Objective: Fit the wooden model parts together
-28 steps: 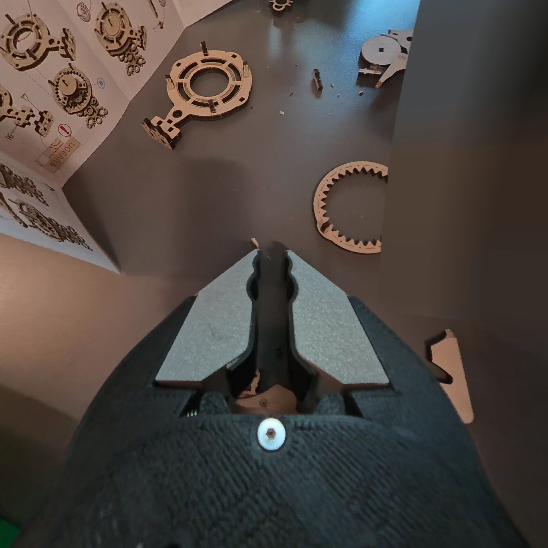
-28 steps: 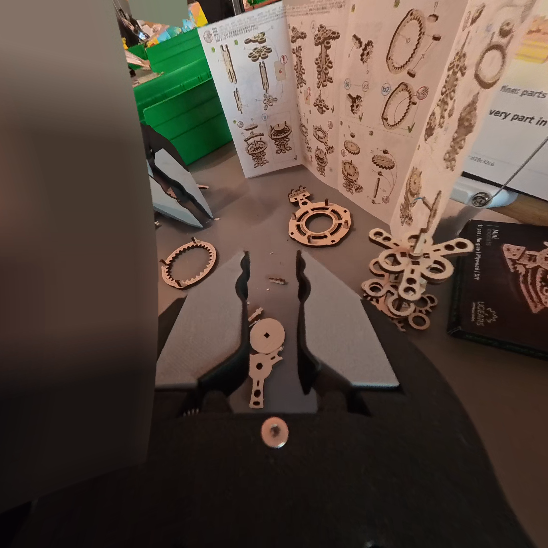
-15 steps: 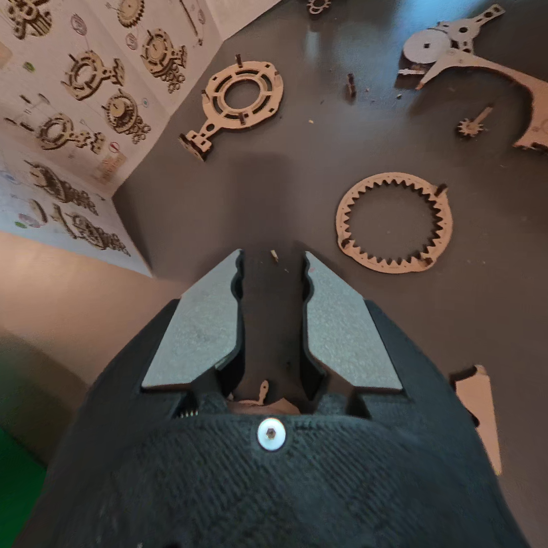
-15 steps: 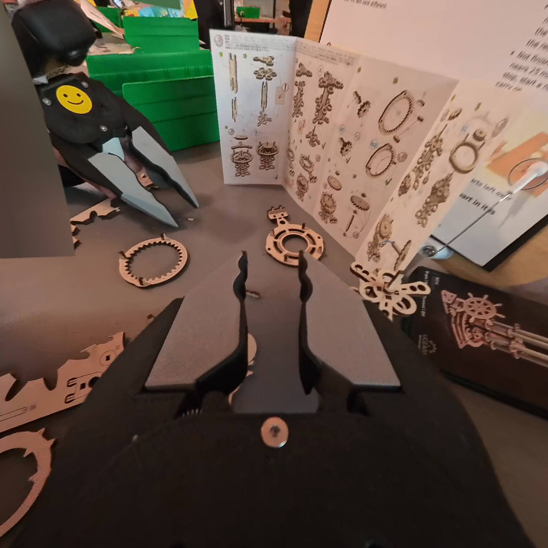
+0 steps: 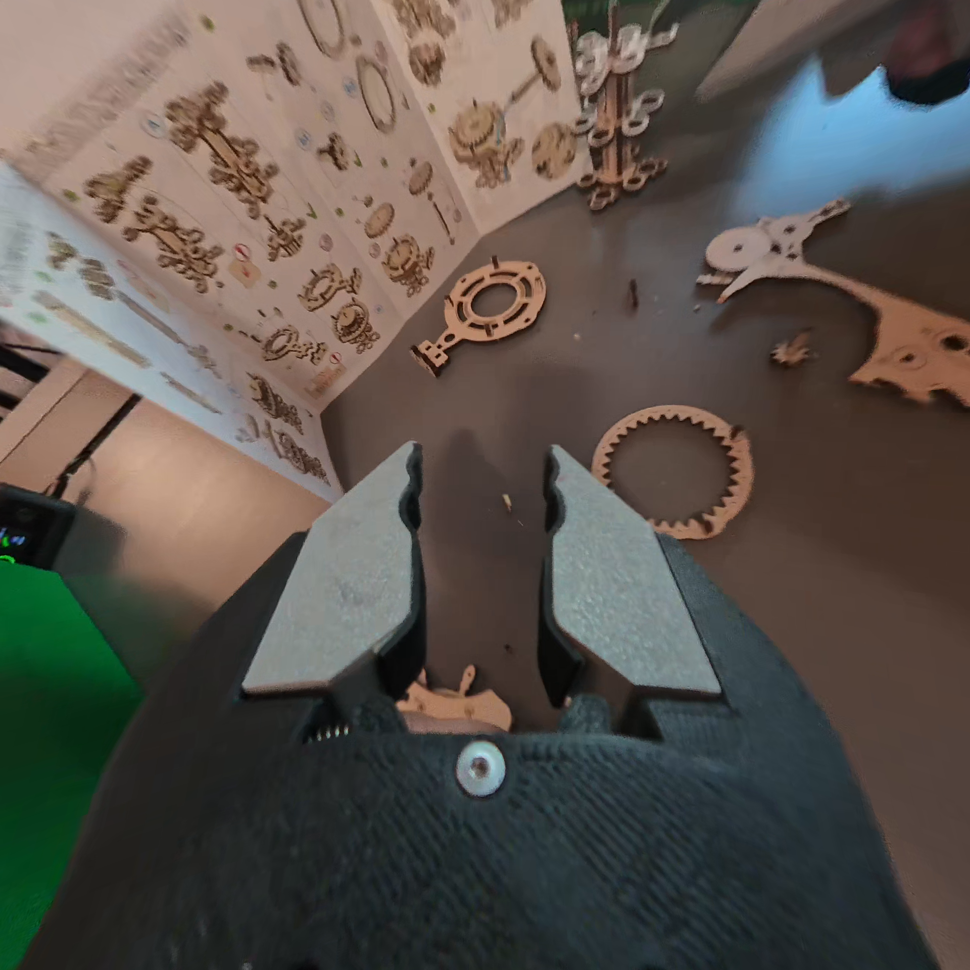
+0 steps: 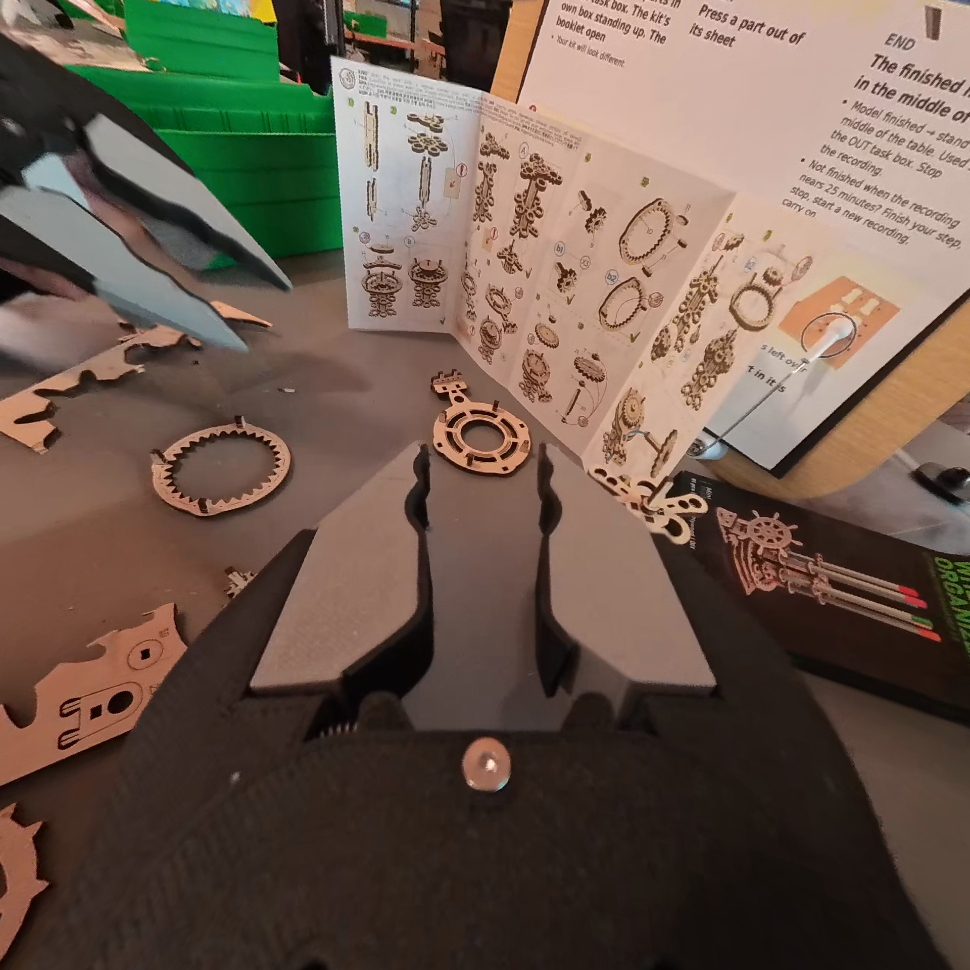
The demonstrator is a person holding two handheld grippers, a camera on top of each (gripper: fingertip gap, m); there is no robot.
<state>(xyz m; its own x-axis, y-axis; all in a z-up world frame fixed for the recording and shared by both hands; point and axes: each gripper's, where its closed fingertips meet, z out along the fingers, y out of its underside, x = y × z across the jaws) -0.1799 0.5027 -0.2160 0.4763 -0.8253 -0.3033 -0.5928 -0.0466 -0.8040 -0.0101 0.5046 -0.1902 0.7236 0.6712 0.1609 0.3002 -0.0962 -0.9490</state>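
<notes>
In the left wrist view, the left gripper (image 5: 483, 462) hangs over the dark table (image 5: 787, 603) with its jaws parted around nothing, the toothed ring (image 5: 673, 472) just right of its tips, the slotted ring plate (image 5: 485, 309) farther ahead by the folded instruction leaflet (image 5: 273, 173). In the right wrist view, the right gripper (image 6: 480, 456) is likewise spread and empty, its tips near the slotted ring plate (image 6: 480, 438), with the toothed ring (image 6: 220, 470) to the left, offcut sheets (image 6: 89, 693) beside it, a dark kit box (image 6: 850, 593) lying to the right, and green bins (image 6: 236, 120) behind.

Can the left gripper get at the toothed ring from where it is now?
Probably yes. The left gripper is open and empty, and the toothed ring lies flat on the table just right of its fingertips, with nothing between them. Gripping so thin a flat part may be awkward.
</notes>
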